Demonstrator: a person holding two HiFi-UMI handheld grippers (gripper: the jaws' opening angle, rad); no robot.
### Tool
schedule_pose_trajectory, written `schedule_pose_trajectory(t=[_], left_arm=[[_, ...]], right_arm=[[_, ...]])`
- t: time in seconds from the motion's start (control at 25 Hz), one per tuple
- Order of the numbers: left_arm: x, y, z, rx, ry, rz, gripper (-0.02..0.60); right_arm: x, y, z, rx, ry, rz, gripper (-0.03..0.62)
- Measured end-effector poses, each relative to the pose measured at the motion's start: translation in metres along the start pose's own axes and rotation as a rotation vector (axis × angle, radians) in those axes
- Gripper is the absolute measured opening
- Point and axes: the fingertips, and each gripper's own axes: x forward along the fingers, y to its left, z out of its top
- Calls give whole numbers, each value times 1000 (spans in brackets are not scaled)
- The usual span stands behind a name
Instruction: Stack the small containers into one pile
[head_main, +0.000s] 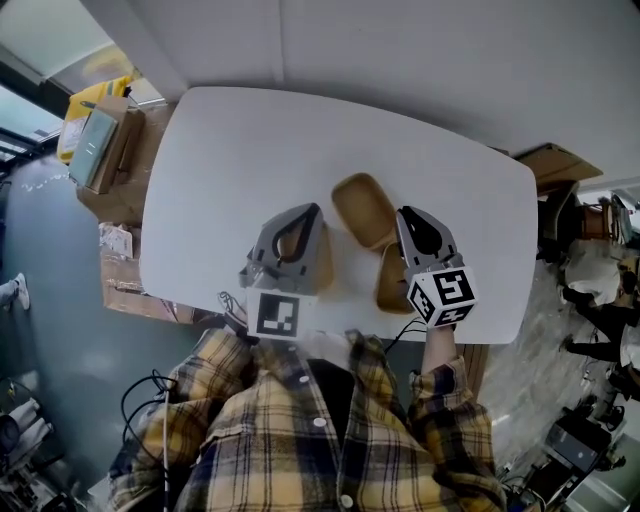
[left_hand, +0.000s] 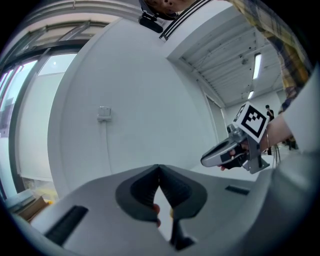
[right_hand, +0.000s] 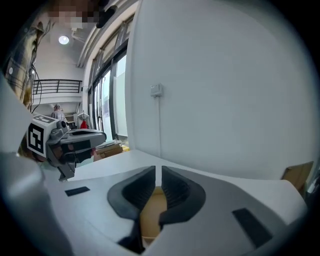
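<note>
Three tan oval containers lie apart on the white table (head_main: 220, 150). One container (head_main: 362, 208) sits open in the middle. A second container (head_main: 322, 268) is half hidden under my left gripper (head_main: 312, 212), and a third container (head_main: 390, 280) lies under my right gripper (head_main: 405, 214). The left gripper (left_hand: 159, 169) points level, its jaws shut tip to tip with nothing between them. The right gripper (right_hand: 156, 172) tilts downward, shut but for a hairline slit. Below that slit shows the tan of the third container (right_hand: 152, 215), and nothing is pinched at the tips.
Beyond the table's far edge stands a white wall (right_hand: 225, 75). Cardboard boxes (head_main: 110, 150) are stacked on the floor off the table's left side, and another box (head_main: 555, 162) sits at the right corner. Each gripper is in the other's view: the right gripper (left_hand: 225, 152), the left gripper (right_hand: 70, 140).
</note>
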Motion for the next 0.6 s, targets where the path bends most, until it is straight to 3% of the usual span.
schedule_pose_trajectory(t=[0.12,0.4,0.6], left_arm=[[-4,7,-2,12,12,15,18],[-7,19,-11,14,31,46,18],[-6,23,-14,12,40,50,18]], right_arm=[[15,-5,-15,13,84,39,75],[54,-21,-71,34,312,97,110],[73,-33,-97,-10,405,85,112]])
